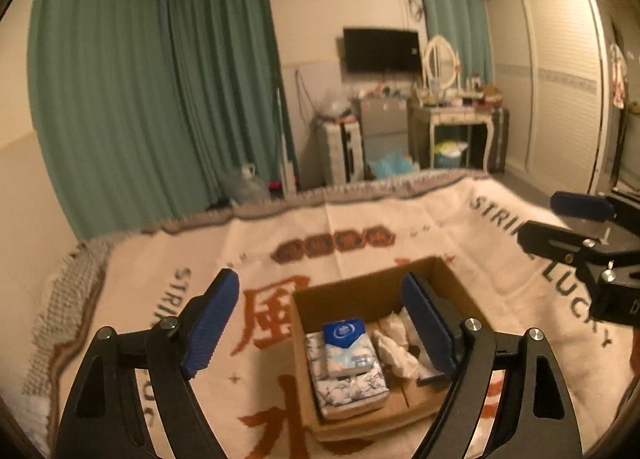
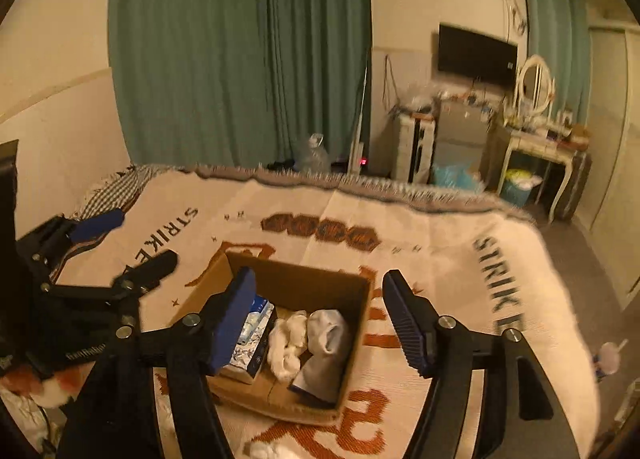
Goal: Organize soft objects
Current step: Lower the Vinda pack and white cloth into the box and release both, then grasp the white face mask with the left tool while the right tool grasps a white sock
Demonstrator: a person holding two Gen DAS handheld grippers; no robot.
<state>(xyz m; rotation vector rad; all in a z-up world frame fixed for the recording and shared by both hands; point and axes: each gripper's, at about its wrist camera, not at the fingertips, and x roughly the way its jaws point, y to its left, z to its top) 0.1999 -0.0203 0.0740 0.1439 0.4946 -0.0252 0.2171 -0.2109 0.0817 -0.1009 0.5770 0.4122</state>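
Note:
An open cardboard box (image 1: pixel 440 279) lies on the blanket-covered bed; it also shows in the right wrist view (image 2: pixel 356 323). Inside are tissue packs (image 1: pixel 346 355), crumpled white cloth (image 1: pixel 394 347) and a grey-white sock (image 2: pixel 326 347). My left gripper (image 1: pixel 326 329) is open and empty, raised above and in front of the box. My right gripper (image 2: pixel 326 327) is open and empty above the box. Each gripper shows in the other's view, the right one (image 1: pixel 580 227) at the right edge, the left one (image 2: pixel 120 243) at the left.
The bed carries a cream blanket (image 2: pixel 460 251) with orange and black lettering. A white soft lump (image 2: pixel 266 449) lies on it near the front edge. Beyond the bed's foot stand green curtains (image 1: pixel 160 79), a dresser with mirror (image 1: pixel 452 115) and a wardrobe (image 1: pixel 560 79).

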